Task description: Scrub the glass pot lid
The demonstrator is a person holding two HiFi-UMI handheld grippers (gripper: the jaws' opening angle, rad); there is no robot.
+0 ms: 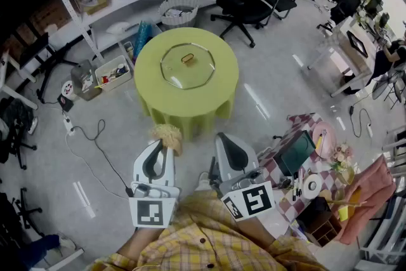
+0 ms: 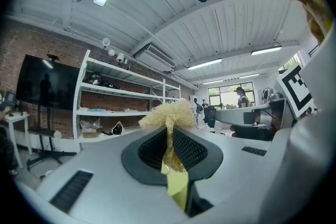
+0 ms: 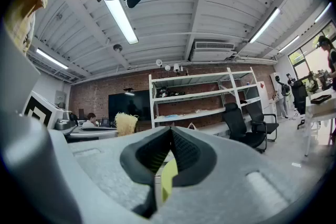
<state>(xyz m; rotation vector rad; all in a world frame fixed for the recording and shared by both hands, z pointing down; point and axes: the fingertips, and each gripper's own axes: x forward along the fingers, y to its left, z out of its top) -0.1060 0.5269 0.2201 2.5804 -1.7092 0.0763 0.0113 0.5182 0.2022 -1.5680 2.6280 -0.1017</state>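
Lid [image 1: 187, 65] lies well ahead, about level between your left gripper [image 1: 162, 146], pinching the scrubber [image 1: 168, 135], and right gripper [image 1: 223, 138], jaws together, empty.

Open floor [image 1: 257, 114] before round table [image 1: 147, 82]; glass pot lid [image 1: 174, 71] exposed atop.

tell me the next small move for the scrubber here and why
Probably bring the left gripper forward and down toward the glass lid. Its jaws are shut on the straw-coloured scrubber, but the lid lies flat on the green table well ahead of both grippers, with nothing touching it. The right gripper is shut and empty, so it could steady the lid later.
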